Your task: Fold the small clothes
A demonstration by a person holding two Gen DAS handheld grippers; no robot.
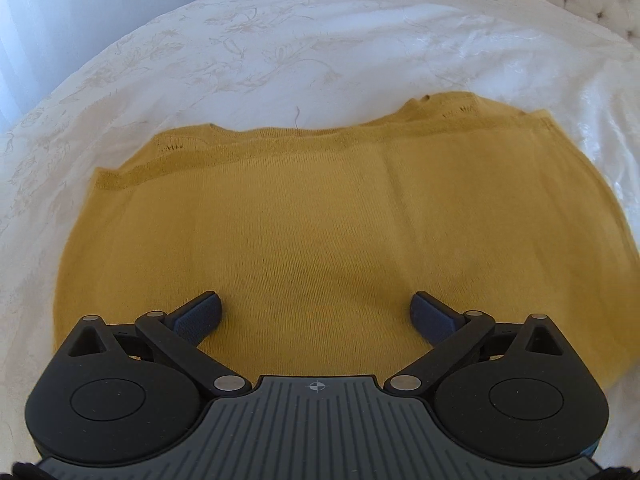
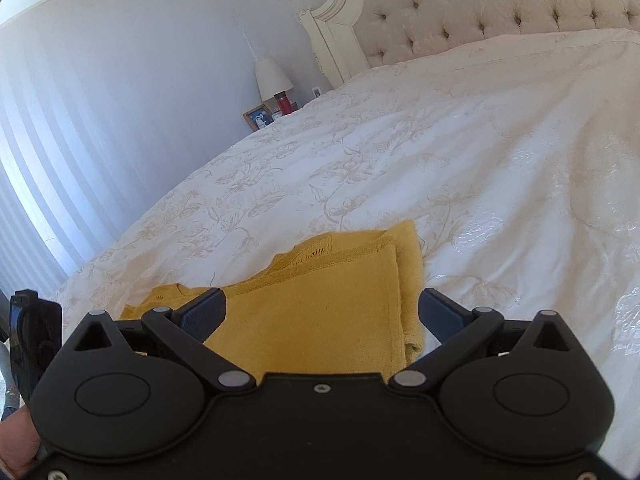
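A mustard-yellow knit garment [image 1: 320, 208] lies folded flat on a white bed [image 1: 280, 48]. In the left wrist view it fills the middle, with its ribbed edge along the far side. My left gripper [image 1: 316, 312] is open and empty, just above the garment's near part. In the right wrist view the garment [image 2: 320, 312] shows layered folds along its right edge. My right gripper [image 2: 322, 310] is open and empty, over the garment's near right part, its right finger beside that folded edge.
The white floral bedspread [image 2: 440, 160] spreads far and right. A tufted headboard [image 2: 500, 0] stands at the back. A nightstand by the wall holds a lamp [image 2: 272, 76], a red bottle [image 2: 283, 104] and a picture frame [image 2: 258, 118]. The other gripper's body [image 2: 32, 336] shows at left.
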